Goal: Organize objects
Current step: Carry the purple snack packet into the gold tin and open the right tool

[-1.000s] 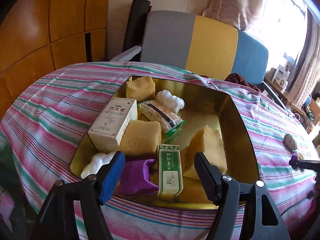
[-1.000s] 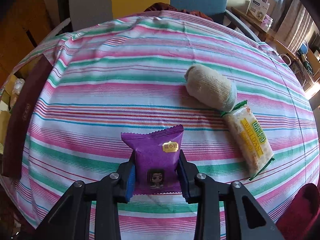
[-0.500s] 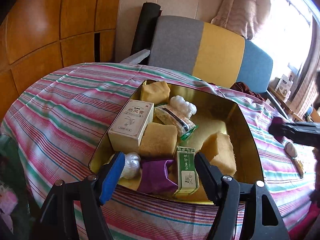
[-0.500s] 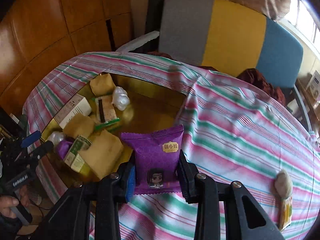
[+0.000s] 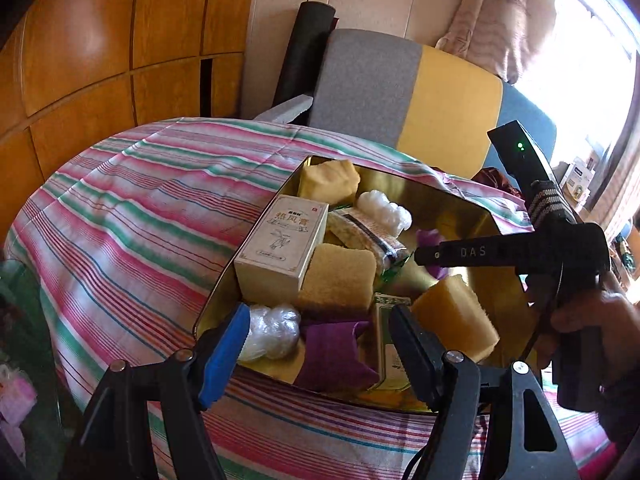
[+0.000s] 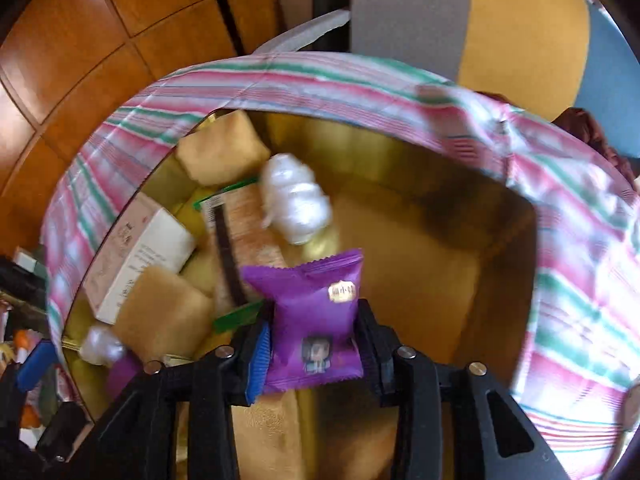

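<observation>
Purple snack packet (image 6: 316, 320) between opening right jaws, above gold tin (image 6: 500, 264)

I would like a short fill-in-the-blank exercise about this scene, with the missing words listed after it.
1. The packet between the right gripper's fingers is ____ in colour.
2. That packet hangs above the open ____ tin.
3. The tablecloth under the tin has a ____ pattern.
4. Nothing is held between the left gripper's fingers, so it is ____.

Missing words: purple; gold; striped; open
</observation>
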Motion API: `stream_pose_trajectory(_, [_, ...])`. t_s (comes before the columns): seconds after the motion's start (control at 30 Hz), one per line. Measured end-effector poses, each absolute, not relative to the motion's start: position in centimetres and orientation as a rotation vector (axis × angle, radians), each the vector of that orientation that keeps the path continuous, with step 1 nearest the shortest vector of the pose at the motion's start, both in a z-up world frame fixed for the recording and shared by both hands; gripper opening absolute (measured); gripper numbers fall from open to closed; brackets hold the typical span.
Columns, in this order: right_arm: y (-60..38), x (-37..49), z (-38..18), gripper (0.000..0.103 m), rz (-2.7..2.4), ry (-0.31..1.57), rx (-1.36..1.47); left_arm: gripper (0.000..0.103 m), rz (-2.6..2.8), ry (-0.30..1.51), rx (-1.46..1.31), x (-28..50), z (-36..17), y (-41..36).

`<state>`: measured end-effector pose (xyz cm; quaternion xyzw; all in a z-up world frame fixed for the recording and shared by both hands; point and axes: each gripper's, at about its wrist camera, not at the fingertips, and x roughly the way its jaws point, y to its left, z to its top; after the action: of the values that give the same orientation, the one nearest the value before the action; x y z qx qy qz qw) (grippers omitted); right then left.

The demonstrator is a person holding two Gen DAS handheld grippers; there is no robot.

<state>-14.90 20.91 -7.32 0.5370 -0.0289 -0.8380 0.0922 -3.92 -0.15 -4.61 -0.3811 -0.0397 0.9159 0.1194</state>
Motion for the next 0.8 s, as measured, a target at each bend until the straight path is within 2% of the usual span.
stream_pose_trajectory(0.17, [21.1, -13.8, -7.2, 0.04, -2.511, -0.107, 1.562, 0.073, 2.689, -0.11, -1.117, -3.9, -4.7, -0.2])
stream_pose_trajectory(0.53, [23.5, -8.1, -2.8, 0.041, -2.631, -0.155, 1.361, 0.075, 2.711, -0.069, -1.073, -2.9, -3.6, 0.3])
stream_pose_trajectory(0.8, [28.4, -2.6, -1.8, 0.041, -2.706, -0.14, 1.359, 0.076, 2.717, -0.017, -1.008, -1.7, -2.3, 1.0])
